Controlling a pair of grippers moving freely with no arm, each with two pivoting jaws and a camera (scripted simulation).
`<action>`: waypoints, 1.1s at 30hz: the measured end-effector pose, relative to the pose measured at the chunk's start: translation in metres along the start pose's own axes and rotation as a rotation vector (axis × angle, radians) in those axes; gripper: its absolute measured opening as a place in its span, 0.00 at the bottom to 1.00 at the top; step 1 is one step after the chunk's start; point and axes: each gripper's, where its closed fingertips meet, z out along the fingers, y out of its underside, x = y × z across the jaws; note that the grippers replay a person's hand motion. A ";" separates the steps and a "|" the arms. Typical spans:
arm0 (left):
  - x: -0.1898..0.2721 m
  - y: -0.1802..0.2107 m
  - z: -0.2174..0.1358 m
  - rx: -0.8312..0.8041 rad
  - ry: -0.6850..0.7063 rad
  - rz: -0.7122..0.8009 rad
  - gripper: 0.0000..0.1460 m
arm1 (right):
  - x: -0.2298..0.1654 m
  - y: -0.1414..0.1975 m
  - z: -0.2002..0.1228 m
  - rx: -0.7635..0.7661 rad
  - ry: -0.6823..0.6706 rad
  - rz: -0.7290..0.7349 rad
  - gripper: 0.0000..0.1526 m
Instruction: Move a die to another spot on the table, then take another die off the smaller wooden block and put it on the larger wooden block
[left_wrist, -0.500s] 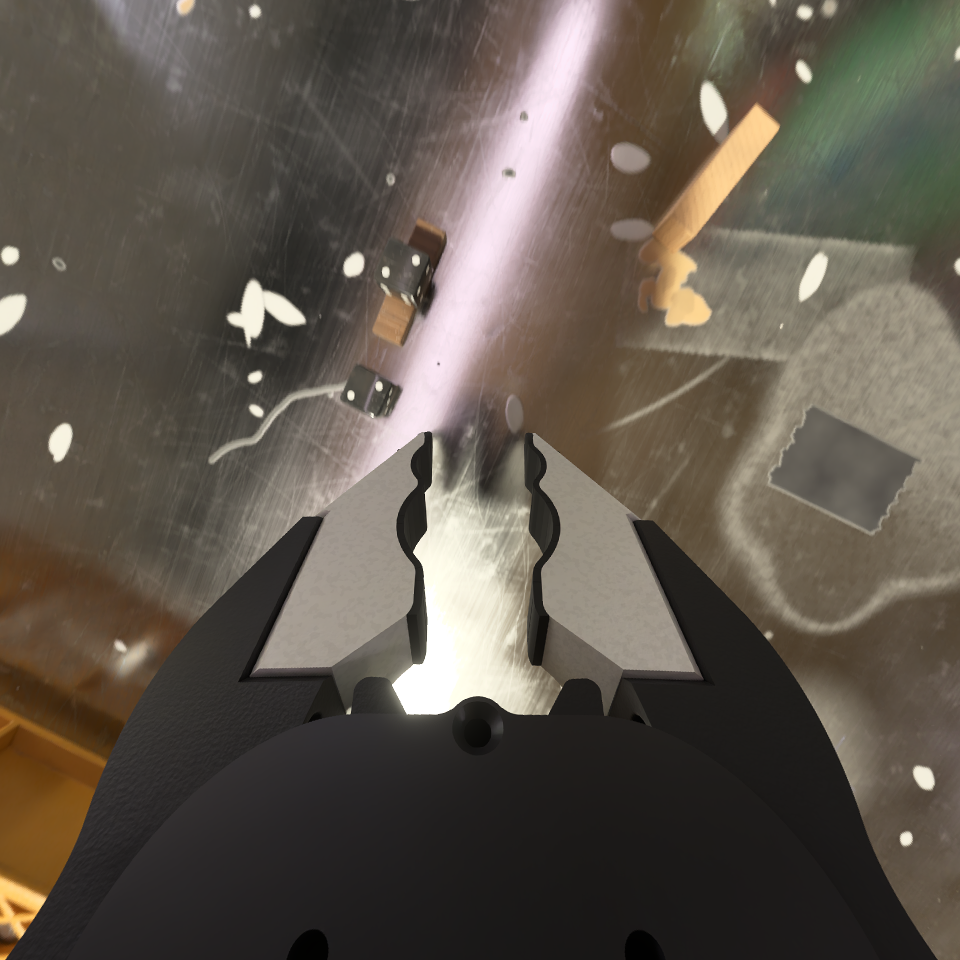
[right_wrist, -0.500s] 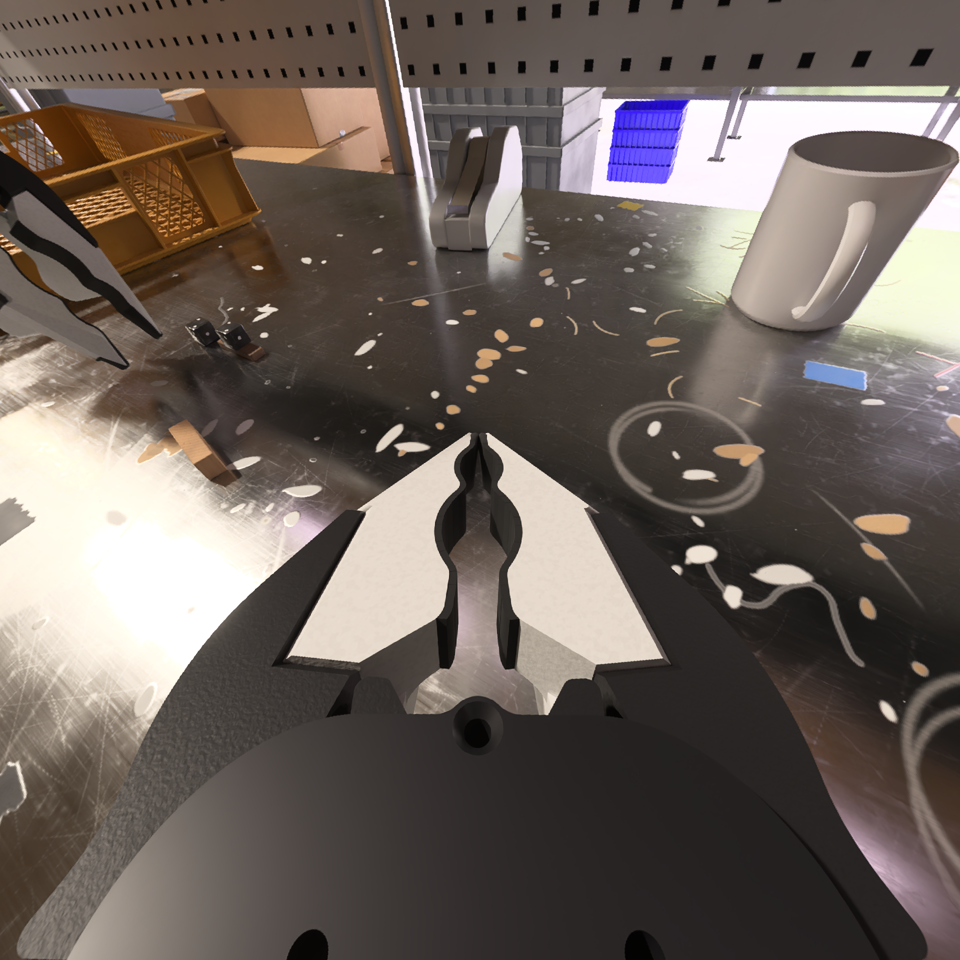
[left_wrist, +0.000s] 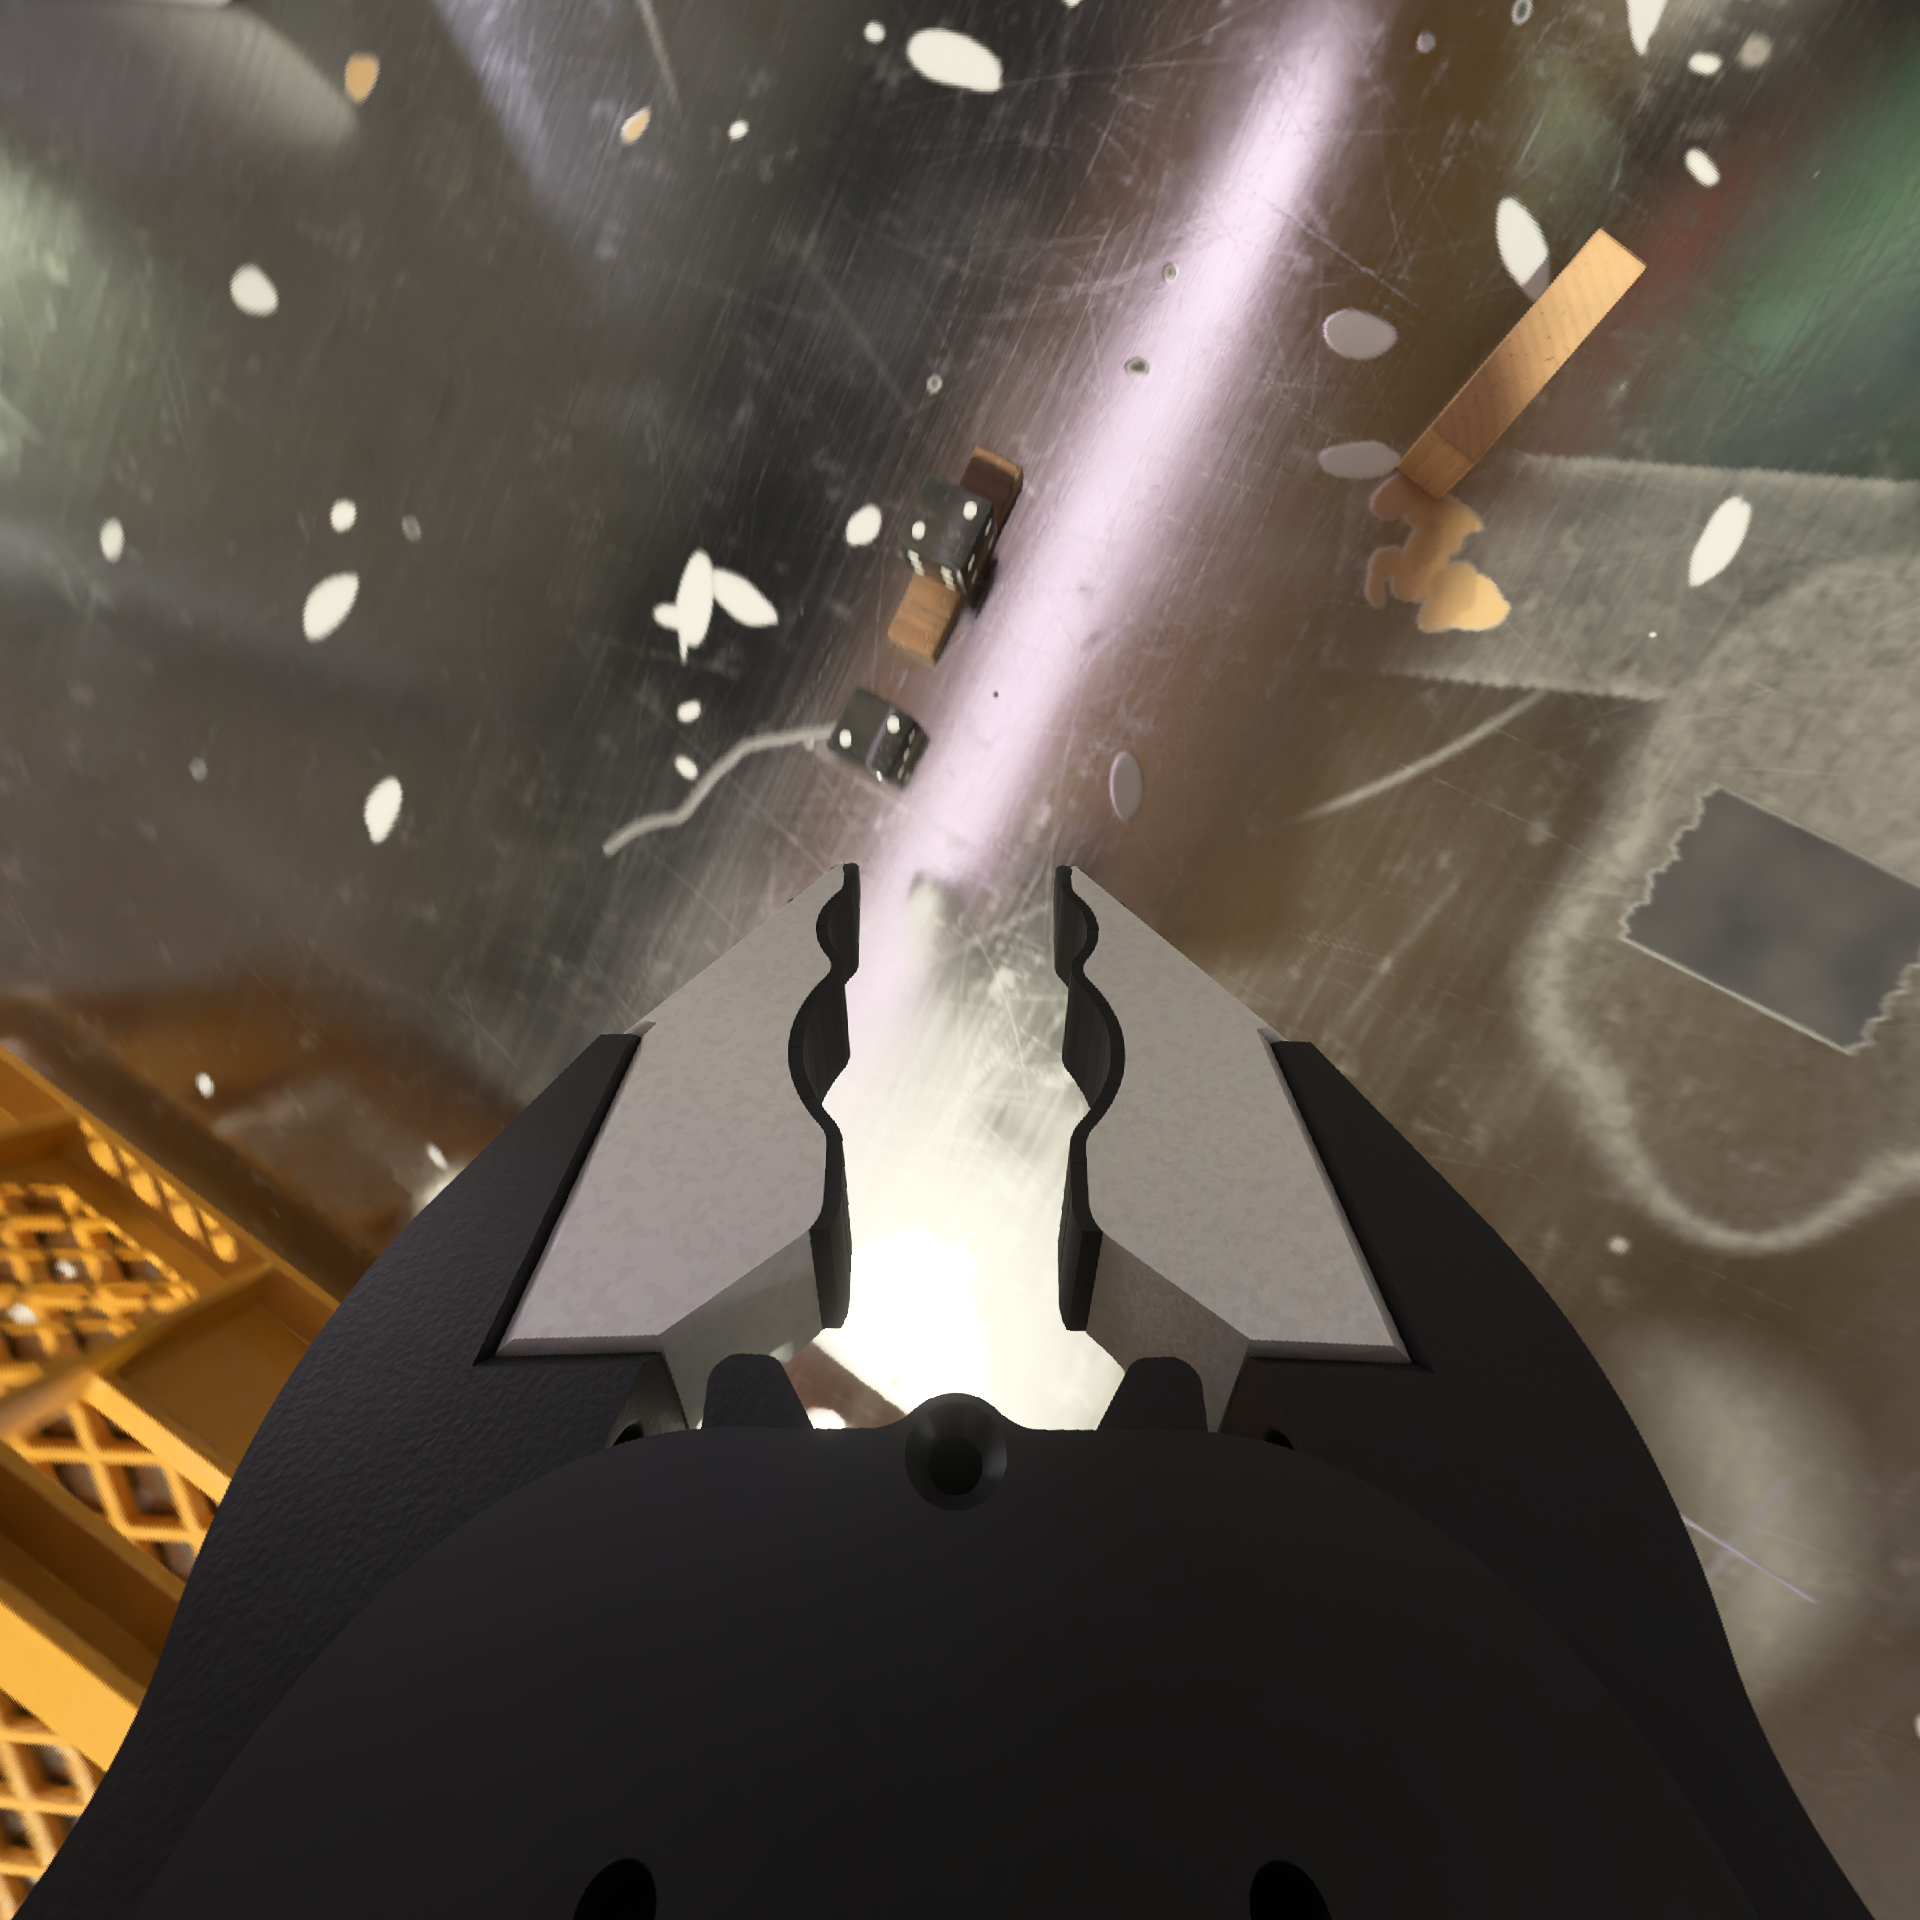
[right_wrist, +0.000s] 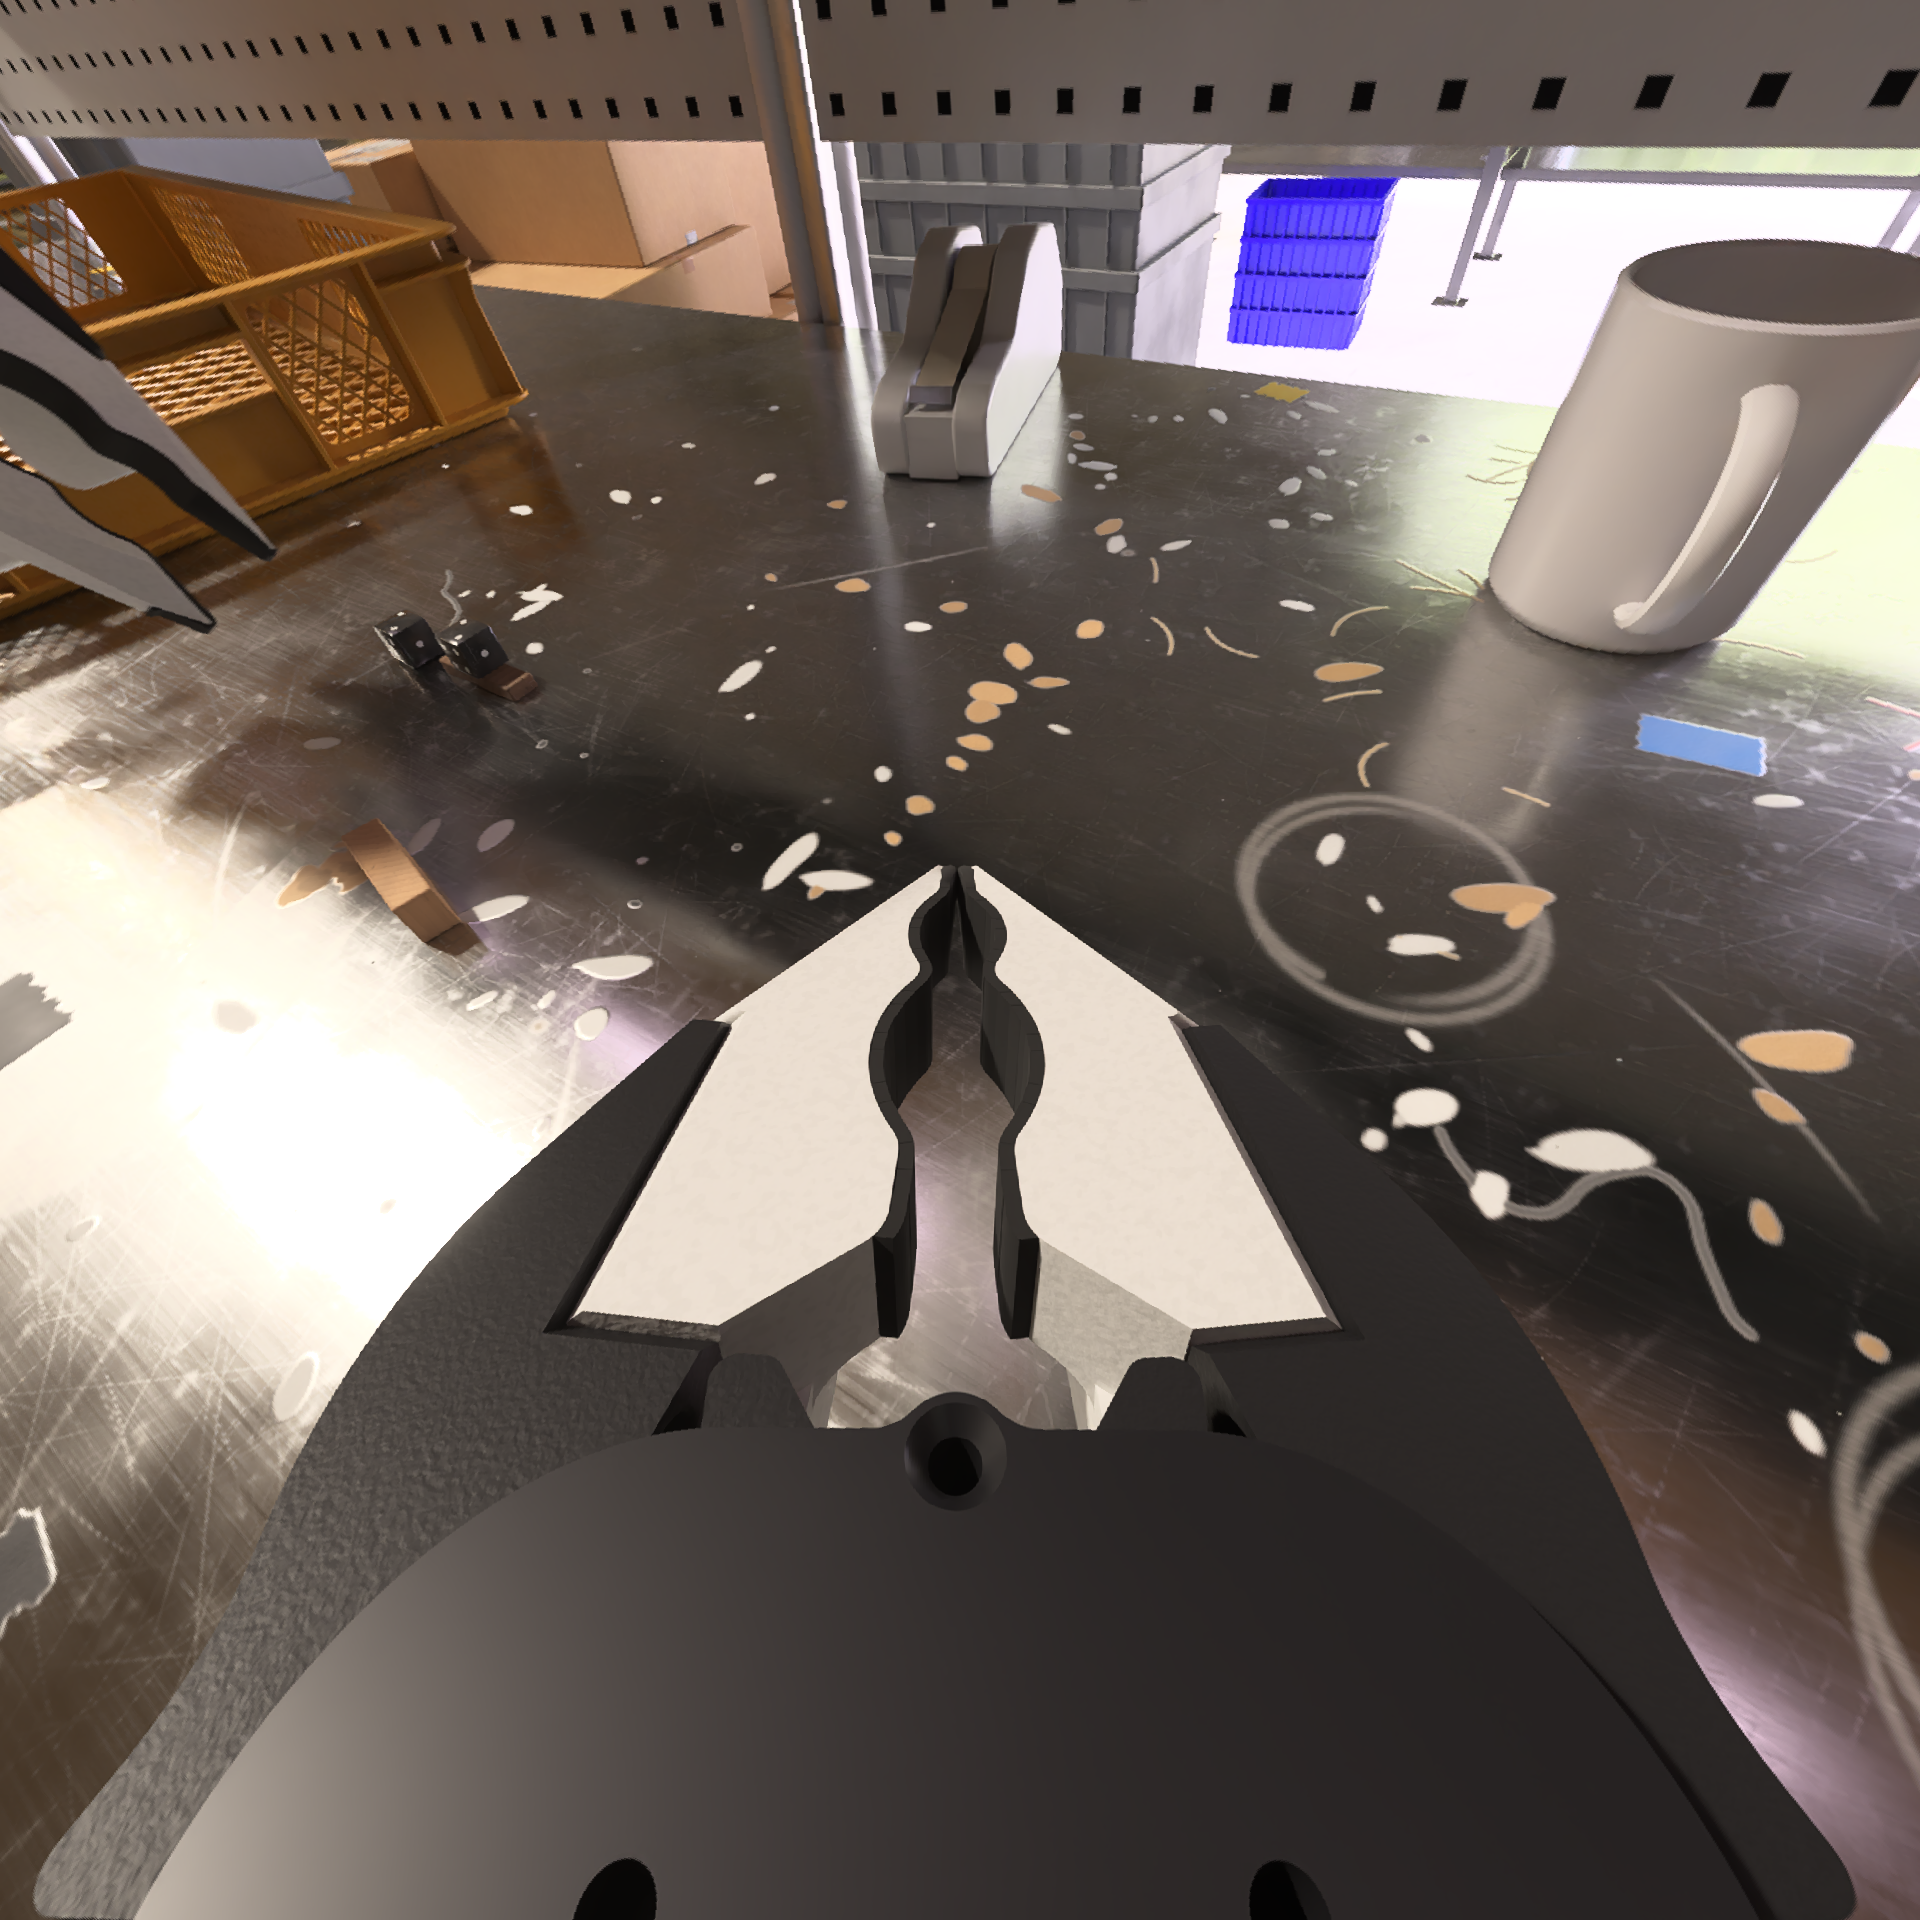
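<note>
Two black dice with white pips lie ahead of the left gripper (left_wrist: 956, 883), which hangs above the dark scratched metal tabletop (left_wrist: 520, 364) and tilts steeply down at it, its pale grey fingers (left_wrist: 727, 1091) apart with nothing between them. One die (left_wrist: 879, 736) sits directly on the tabletop, just beyond and slightly left of the fingertips. Past it, the second die (left_wrist: 948, 532) rests on the small dark-ended wooden block (left_wrist: 925, 621). Farther right, well apart from both, lies the longer pale wooden block (left_wrist: 1519, 366), flat on the tabletop. An orange lattice plastic crate (left_wrist: 94, 1299) fills the lower left corner of the left wrist view.

From the right wrist view, the same crate (right_wrist: 270, 343) stands at far left with the left gripper's fingers (right_wrist: 94, 488) in front of it, angled down towards the two dice. The right gripper (right_wrist: 958, 875) hovers low and nearly level over the tabletop, its fingers together at the tips and empty. Beyond it stands a grey tape dispenser (right_wrist: 966, 353), and at far right a beige mug (right_wrist: 1725, 447).
</note>
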 end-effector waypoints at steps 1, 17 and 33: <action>-0.001 -0.004 0.004 -0.008 -0.004 0.035 0.26 | 0.000 0.000 0.000 -0.001 0.000 -0.001 0.00; -0.026 -0.007 0.044 -0.326 0.190 0.461 0.27 | 0.002 0.008 0.004 -0.031 -0.001 -0.003 0.00; 0.023 -0.053 0.022 -0.127 0.243 0.504 0.11 | 0.002 0.005 0.003 -0.020 -0.004 0.002 0.00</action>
